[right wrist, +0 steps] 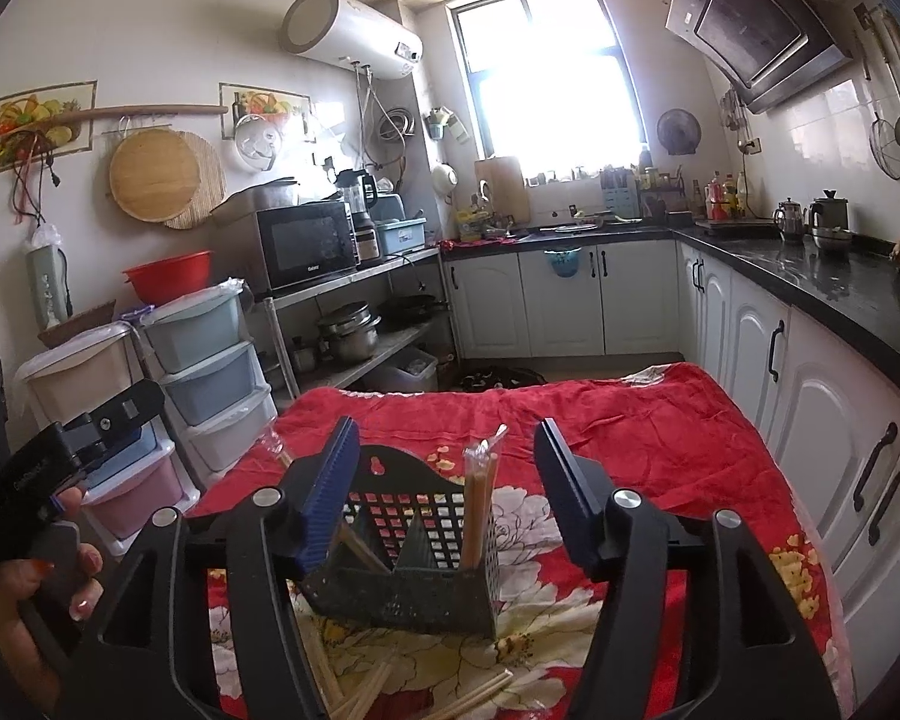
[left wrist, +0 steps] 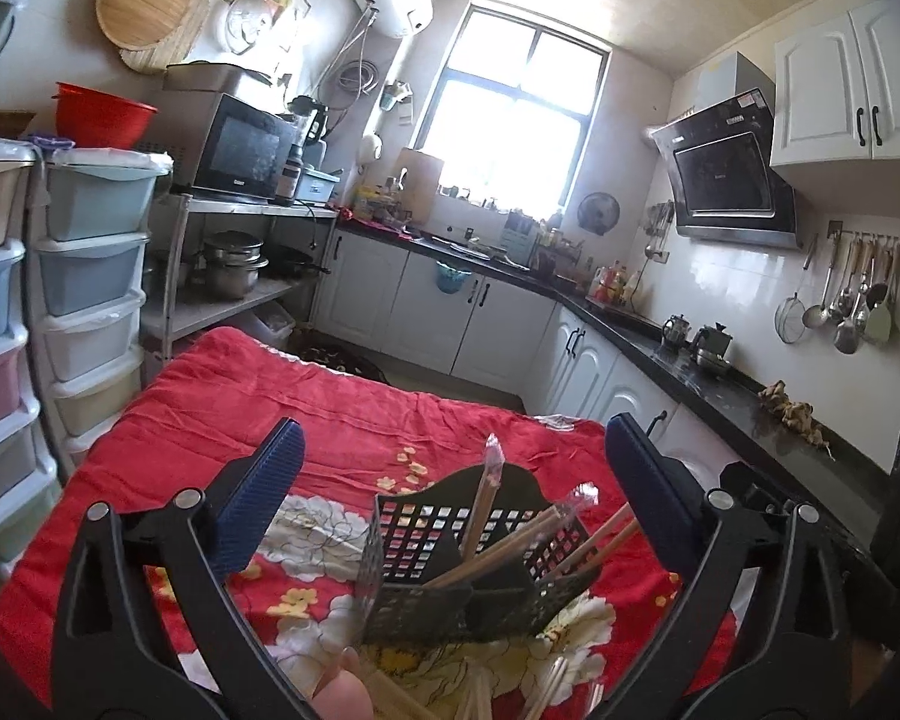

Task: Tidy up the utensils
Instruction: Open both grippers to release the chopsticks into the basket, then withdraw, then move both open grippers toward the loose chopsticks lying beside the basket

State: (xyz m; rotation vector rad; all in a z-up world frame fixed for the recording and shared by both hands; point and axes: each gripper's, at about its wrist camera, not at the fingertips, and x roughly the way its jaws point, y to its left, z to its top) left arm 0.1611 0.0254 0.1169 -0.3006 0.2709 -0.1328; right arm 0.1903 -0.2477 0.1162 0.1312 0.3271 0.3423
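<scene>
Nearest the lens, loose wrapped wooden chopsticks (right wrist: 480,699) on red flowered cloth (right wrist: 660,420), just before black perforated plastic utensil holder (right wrist: 414,546) with more chopsticks upright and leaning inside. Left gripper (left wrist: 450,480) spread wide, empty, straddling holder; right gripper (right wrist: 447,474) partly open, empty, either side of holder. Faint white lettering on black microwave (right wrist: 309,243), too small to read.

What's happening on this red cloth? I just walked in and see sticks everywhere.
A person is sorting chopsticks into a black holder on the red cloth, using tongs in each hand. Both the left tongs and right tongs are open and hold nothing. Some chopsticks already stand in the holder; loose ones lie in front.
</scene>
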